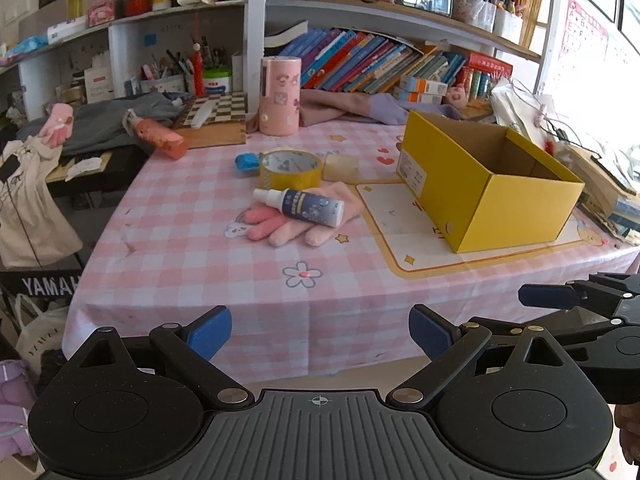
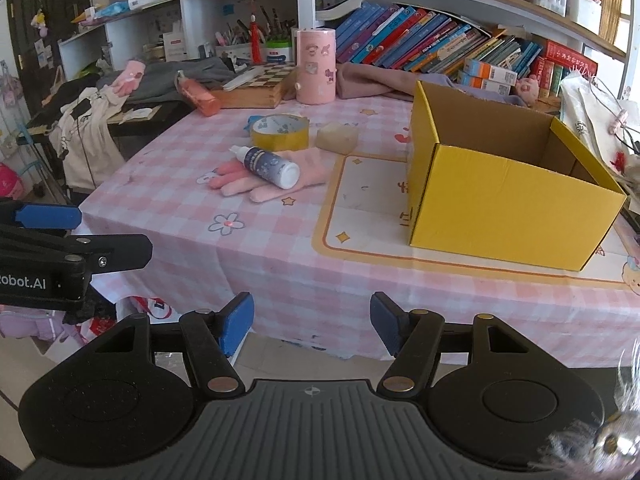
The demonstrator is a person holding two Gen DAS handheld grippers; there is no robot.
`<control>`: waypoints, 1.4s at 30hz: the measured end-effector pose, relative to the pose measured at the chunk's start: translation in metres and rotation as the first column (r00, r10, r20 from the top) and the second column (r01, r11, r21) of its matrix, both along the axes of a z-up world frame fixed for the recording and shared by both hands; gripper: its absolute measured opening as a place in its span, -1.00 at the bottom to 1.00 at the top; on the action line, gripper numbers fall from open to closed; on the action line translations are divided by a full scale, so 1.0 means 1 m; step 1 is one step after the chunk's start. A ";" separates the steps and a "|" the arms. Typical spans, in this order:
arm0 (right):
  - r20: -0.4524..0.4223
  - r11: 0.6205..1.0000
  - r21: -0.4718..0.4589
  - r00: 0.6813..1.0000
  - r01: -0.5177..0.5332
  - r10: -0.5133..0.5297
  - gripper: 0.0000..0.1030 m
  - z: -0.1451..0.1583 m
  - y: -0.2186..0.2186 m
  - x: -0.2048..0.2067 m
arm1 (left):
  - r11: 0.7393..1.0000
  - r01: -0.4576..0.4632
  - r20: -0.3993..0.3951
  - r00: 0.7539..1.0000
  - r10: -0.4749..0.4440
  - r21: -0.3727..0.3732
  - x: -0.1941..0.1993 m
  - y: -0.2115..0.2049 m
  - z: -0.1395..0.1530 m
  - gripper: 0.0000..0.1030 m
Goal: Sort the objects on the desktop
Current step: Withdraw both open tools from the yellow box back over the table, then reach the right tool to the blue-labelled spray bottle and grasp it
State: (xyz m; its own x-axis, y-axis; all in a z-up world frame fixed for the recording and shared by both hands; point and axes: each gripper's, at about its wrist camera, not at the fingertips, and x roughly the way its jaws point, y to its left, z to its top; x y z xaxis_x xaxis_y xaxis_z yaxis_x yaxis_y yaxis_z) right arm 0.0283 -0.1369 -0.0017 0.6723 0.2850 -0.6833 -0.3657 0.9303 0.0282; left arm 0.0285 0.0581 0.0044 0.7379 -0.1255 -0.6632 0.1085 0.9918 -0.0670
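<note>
Room: cluttered kid's study, pink checked table filling the middle of both views, packed bookshelves along the top.

Left gripper: bottom centre of its own view, jaws wide apart and nothing between them, hanging off the near table edge.

Right gripper: same deal, bottom centre of the right view, jaws parted to a medium gap, empty. Its blue pad pokes into the left view at the lower right.

Step, my guess: nothing looks sorted yet, so this is the approach for a first pick.

Bottle: closest loose item, centre of the left view, lying on its side across the glove. Well beyond both sets of fingers, not lined up between either pair.

Tape: yellow roll lying flat just behind the bottle, with a blue thing touching its left side, can't tell what it is.

Block: pale lump right of the tape.

Box: yellow, open-topped, right of centre, looks empty as far as I can see in. Probably the drop spot.

Cup: tall pink cylinder standing upright further back, upper centre.

How I'd do it: go for the bottle first, come down across its short width, not along its length. It's round and sits on soft fabric, so it may roll; close slowly and avoid pinching glove fingers with it.

Watch out: both grippers sit side by side, so send one in at a time.
</note>
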 end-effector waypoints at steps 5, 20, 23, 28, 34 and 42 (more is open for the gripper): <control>-0.002 1.000 -0.003 1.000 -0.002 0.002 0.20 -0.004 -0.001 0.011 | 1.000 0.005 -0.005 1.000 -0.005 0.007 0.009 -0.002 -0.002 0.89; -0.034 0.998 -0.011 0.998 -0.058 0.057 0.20 -0.012 0.012 0.078 | 0.999 -0.019 -0.049 0.999 0.020 0.026 0.076 -0.001 -0.014 0.89; -0.041 0.997 -0.021 0.996 -0.081 0.080 0.20 -0.015 0.018 0.095 | 0.999 -0.037 -0.055 0.998 0.038 0.022 0.091 0.000 -0.015 0.89; -0.051 0.995 -0.022 0.994 -0.102 0.101 0.18 -0.018 0.024 0.119 | 0.998 -0.060 -0.071 0.996 0.062 0.036 0.112 0.002 -0.018 0.89; -0.090 0.992 -0.023 0.989 -0.123 0.121 0.16 -0.026 0.030 0.146 | 0.996 -0.073 -0.089 0.993 0.078 0.056 0.135 0.005 -0.022 0.89; -0.095 0.990 -0.015 0.986 -0.141 0.139 0.11 -0.027 0.041 0.177 | 0.993 -0.113 -0.093 0.989 0.115 0.032 0.164 0.017 -0.018 0.89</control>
State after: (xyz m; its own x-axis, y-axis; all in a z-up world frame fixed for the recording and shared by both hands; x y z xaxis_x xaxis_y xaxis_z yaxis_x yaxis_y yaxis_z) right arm 0.2048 -0.0961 -0.0289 0.5598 0.3558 -0.7484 -0.4888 0.8710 0.0484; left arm 0.1922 0.0751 -0.0138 0.6801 -0.0254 -0.7327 -0.0111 0.9989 -0.0450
